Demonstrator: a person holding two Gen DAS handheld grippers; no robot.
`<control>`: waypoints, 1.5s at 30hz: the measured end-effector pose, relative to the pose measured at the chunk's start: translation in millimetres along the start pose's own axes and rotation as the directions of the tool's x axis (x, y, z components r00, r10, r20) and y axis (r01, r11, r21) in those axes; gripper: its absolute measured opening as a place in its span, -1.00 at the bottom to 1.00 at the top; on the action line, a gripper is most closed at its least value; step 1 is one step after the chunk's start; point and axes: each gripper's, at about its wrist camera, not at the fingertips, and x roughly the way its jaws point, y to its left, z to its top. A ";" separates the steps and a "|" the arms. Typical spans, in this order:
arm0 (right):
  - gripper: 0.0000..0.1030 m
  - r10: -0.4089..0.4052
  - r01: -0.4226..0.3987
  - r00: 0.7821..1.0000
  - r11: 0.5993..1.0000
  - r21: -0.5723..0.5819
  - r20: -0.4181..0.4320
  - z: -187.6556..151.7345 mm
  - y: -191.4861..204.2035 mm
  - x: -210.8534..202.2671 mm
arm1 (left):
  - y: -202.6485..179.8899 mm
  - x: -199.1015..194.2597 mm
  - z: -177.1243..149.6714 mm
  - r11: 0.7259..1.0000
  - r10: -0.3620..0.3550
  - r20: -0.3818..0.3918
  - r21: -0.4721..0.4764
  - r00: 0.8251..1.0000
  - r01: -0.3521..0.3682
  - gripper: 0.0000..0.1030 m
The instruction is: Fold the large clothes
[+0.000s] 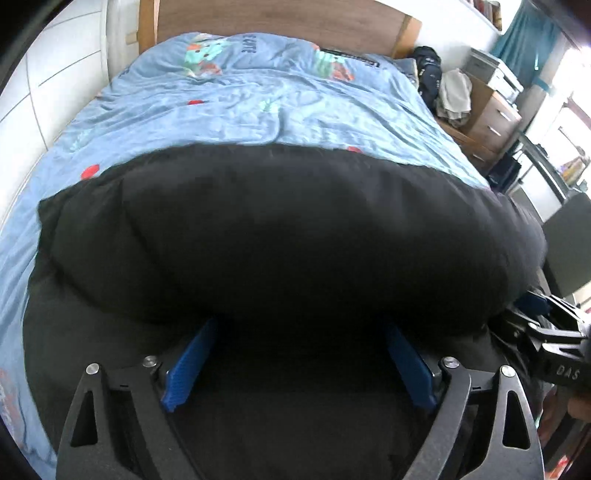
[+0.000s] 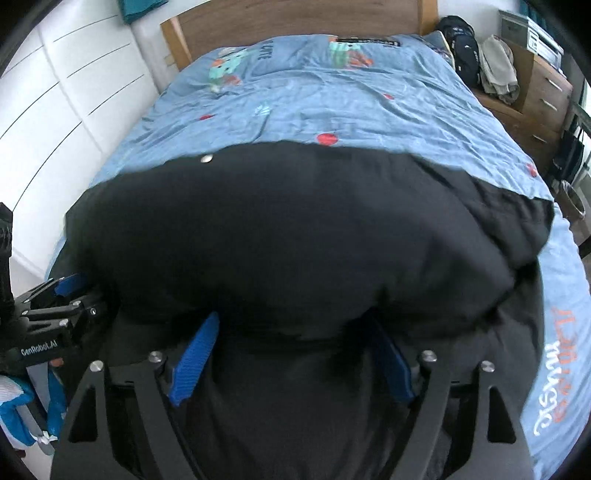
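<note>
A large black garment (image 1: 295,229) lies across the near end of a bed with a blue printed cover (image 1: 240,99). Its near part is doubled over into a thick rounded fold. My left gripper (image 1: 301,326) points down at this fold, its blue pads (image 1: 190,369) spread wide, and the fingertips are hidden under the fold's edge. In the right wrist view the same garment (image 2: 295,229) shows a metal snap (image 2: 205,158) at its far edge. My right gripper (image 2: 293,323) stands the same way, pads (image 2: 195,362) wide apart on either side of loose cloth, not pressing it.
A wooden headboard (image 2: 295,14) closes the far end of the bed. White cupboard doors (image 2: 55,110) run along the left. At the right stand wooden drawers (image 2: 546,99) with a dark bag (image 2: 461,48) and piled clothes. A gloved hand (image 2: 14,410) holds the left gripper (image 2: 59,306).
</note>
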 end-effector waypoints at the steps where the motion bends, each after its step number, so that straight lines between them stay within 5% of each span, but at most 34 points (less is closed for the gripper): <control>1: 0.60 -0.002 0.002 1.000 1.000 0.004 0.001 5.6 -2.9 4.9 | -0.2 3.8 4.0 1.000 0.003 -0.002 0.001 1.000 -0.003 0.77; 11: 0.60 -0.017 0.017 1.000 0.999 0.036 0.005 69.2 -22.5 48.0 | 12.0 36.4 63.0 0.999 0.011 -0.015 -0.030 1.000 -0.011 0.82; 28: 0.68 0.015 -0.003 0.997 0.986 0.164 -0.070 125.8 -62.8 138.2 | 29.3 128.2 118.9 0.994 0.054 -0.116 -0.084 0.992 -0.064 0.99; 33: 0.69 0.001 0.010 0.998 0.988 0.154 -0.071 127.2 -62.4 133.4 | 31.2 117.0 119.7 0.996 0.046 -0.112 -0.074 0.993 -0.054 0.99; 38: 0.69 -0.068 0.078 0.995 0.987 0.139 -0.071 135.0 -77.6 113.1 | 65.4 90.9 127.3 0.985 0.120 -0.109 -0.112 0.987 -0.132 0.99; 45: 0.71 -0.128 0.126 0.992 0.981 0.150 0.000 120.9 -104.6 50.6 | 96.6 33.3 99.9 0.981 0.175 -0.031 -0.083 0.984 -0.177 0.96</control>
